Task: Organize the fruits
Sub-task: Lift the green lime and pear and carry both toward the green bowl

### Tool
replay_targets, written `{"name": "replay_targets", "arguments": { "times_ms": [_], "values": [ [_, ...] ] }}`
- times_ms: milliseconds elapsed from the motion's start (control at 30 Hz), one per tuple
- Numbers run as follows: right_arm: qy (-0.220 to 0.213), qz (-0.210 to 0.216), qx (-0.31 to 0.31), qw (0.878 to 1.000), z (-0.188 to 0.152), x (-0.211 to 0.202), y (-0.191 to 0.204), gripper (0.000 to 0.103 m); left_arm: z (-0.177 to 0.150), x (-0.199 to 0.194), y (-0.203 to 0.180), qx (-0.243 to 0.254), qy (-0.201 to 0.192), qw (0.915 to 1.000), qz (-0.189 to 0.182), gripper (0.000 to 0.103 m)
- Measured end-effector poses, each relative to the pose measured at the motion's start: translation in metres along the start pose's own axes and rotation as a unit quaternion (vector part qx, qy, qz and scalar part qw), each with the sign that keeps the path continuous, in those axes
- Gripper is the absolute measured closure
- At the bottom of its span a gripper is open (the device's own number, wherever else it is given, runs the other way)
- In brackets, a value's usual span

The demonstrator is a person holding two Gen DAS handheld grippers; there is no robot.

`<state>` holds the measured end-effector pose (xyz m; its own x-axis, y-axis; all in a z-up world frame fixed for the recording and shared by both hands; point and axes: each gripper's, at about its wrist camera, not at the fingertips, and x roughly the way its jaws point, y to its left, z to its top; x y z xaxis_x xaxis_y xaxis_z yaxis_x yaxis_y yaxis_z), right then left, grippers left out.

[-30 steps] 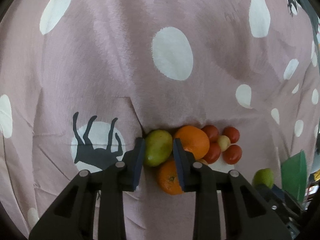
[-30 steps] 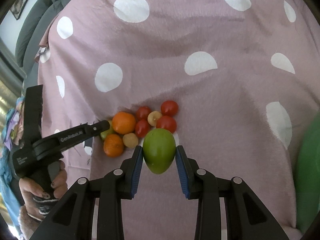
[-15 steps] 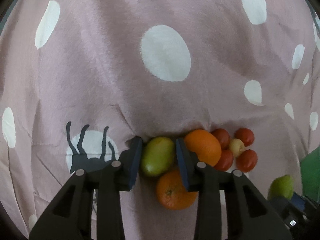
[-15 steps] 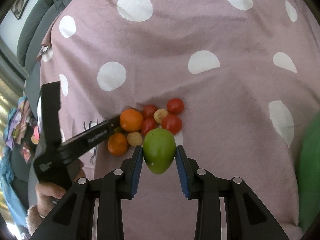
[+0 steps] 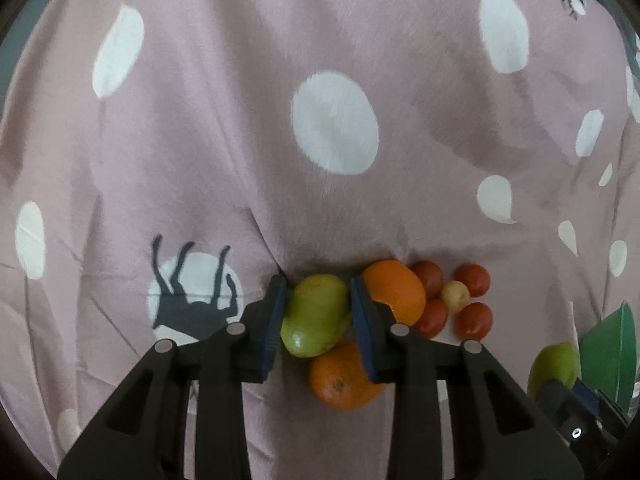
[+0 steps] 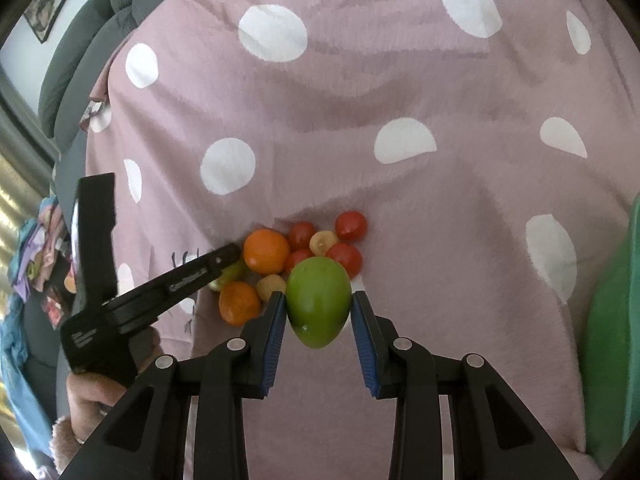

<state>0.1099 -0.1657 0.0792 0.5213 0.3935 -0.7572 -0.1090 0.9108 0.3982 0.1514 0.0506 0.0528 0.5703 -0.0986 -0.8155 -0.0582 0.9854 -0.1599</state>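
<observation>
Left gripper [image 5: 316,312] has its blue-padded fingers pressed on both sides of a yellowish-green oval mango [image 5: 314,314], which lies on the mauve cloth with white dots [image 5: 240,140] at the left edge of the fruit cluster, touching a round orange [image 5: 344,378] just below it and beside a larger orange [image 5: 394,292]. Right gripper [image 6: 319,310] pinches a smooth bright-green mango [image 6: 319,306] between its pads, held nearer the camera than the pile of small red tomatoes [image 6: 350,226] and pale yellow fruits [image 6: 272,286]. Beside it, at the right edge, sits a green plastic bowl [image 6: 612,320].
</observation>
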Motion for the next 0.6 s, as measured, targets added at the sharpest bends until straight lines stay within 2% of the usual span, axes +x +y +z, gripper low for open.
{"name": "replay_targets", "arguments": {
  "times_ms": [200,433,533,600],
  "values": [
    [-0.024,-0.003,0.005,1.0,0.004,-0.017,-0.006,0.068,-0.006,-0.044,-0.013,0.021,-0.033,0.9991,-0.018,0.071],
    [-0.059,-0.015,0.017,0.998,0.008,-0.041,-0.017,0.068,-0.012,-0.087,-0.04,0.059,-0.076,0.9941,-0.049,0.071],
    [-0.077,-0.019,0.024,0.997,0.009,-0.055,-0.023,0.068,-0.016,-0.102,-0.06,0.079,-0.093,0.9901,-0.07,0.071],
    [-0.093,-0.032,0.026,0.995,0.01,-0.066,-0.028,0.068,-0.018,-0.097,-0.079,0.088,-0.1,0.9879,-0.078,0.071]
  ]
}}
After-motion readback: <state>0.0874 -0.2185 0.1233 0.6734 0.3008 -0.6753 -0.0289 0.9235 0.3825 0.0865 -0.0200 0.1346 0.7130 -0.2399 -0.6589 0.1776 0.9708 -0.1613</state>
